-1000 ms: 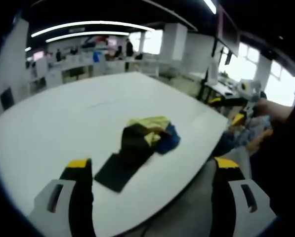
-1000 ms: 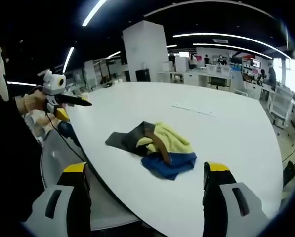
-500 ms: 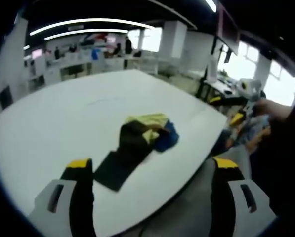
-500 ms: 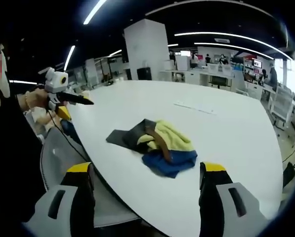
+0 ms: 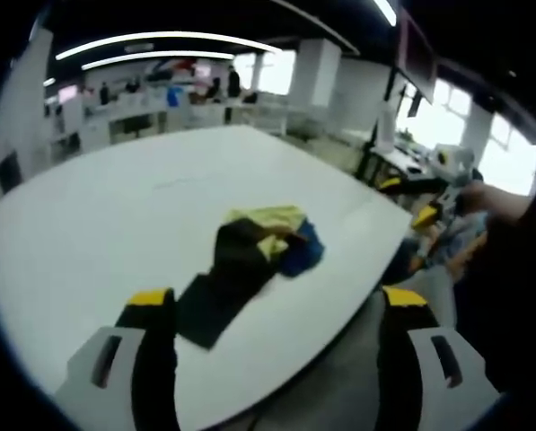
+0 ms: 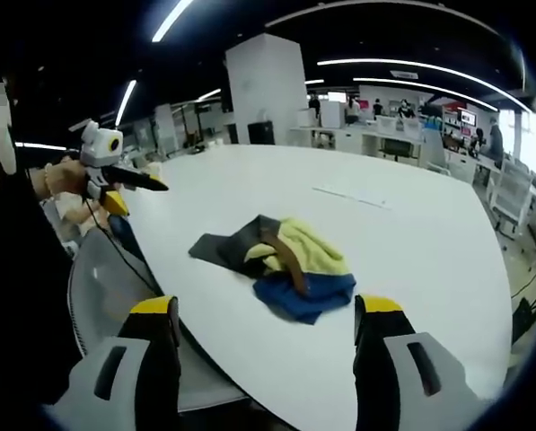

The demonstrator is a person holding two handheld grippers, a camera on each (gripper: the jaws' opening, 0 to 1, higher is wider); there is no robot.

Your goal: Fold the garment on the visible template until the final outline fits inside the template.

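Hovering both wide-jawed, empty grippers, left gripper (image 5: 272, 310) and right gripper (image 6: 268, 319), short of the crumpled garment (image 6: 281, 260) on the counter (image 6: 411, 224), I judge it light, limp cloth, best pinched at the flat dark flap.

The crumpled garment (image 6: 281, 265) hides its own shape; faint template lines (image 6: 353, 197) on the counter (image 6: 411, 242) are too thin to trace.

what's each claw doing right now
Left claw: open, holding nothing, short of the garment.
Right claw: open, holding nothing, short of the garment.
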